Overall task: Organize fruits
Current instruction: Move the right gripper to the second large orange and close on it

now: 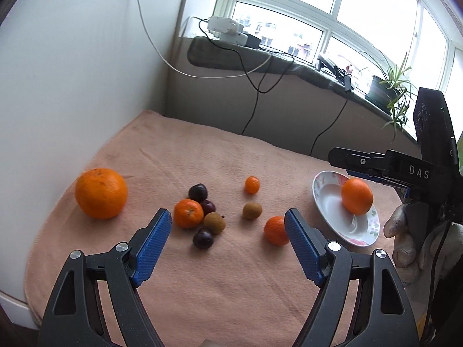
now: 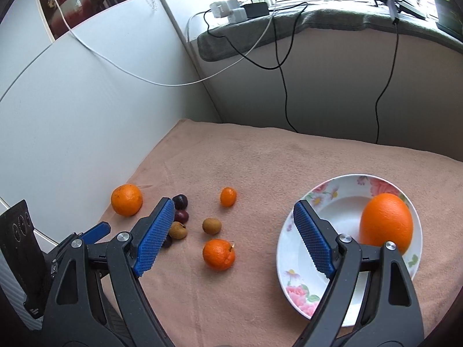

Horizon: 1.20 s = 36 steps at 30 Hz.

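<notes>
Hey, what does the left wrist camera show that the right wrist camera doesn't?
Only the left wrist view shows the gloved hand holding the right gripper, and the mandarin in the fruit cluster. Only the right wrist view shows the red jar behind the white panel. Both show the floral plate holding an orange, the big orange, the kumquat and the peach cloth.

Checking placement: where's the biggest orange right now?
Both views: the orange lies in the flowered plate at the blanket's right, past the open right tongs.
</notes>
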Tool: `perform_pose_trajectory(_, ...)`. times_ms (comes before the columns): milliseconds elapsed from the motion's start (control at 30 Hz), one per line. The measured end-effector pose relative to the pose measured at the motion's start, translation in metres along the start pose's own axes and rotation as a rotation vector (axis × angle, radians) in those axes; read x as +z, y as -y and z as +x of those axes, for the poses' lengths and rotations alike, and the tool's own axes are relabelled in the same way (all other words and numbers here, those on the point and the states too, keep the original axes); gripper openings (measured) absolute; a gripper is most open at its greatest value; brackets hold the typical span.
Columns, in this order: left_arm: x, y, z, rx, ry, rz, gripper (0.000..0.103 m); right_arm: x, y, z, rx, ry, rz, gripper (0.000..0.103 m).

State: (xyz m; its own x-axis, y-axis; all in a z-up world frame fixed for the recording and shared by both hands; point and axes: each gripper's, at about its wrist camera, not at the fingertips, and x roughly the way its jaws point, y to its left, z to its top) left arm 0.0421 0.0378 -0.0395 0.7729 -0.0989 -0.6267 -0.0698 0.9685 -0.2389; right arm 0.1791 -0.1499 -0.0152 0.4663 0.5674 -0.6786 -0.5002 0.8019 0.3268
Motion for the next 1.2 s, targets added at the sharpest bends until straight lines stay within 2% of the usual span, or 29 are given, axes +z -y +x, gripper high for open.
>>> perform_pose_trajectory(300, -0.006, -0.054, -0.006, 0.1, 0.02, -0.074, 0.081, 0.012, -0.048, 0.049, 0.076, -0.084, -0.087, 0.087)
perform_pose_trajectory(600, -0.01, -0.099, -0.001, 0.193, 0.026, -0.117, 0.08, 0.02, -0.085, 0.101, 0.208, -0.183, -0.094, 0.087)
perform_pose_trajectory(1200, -0.015, -0.119, 0.032, 0.203, -0.028, -0.148, 0.08, 0.017, -0.131, 0.183, 0.291, -0.318, -0.106, 0.087)
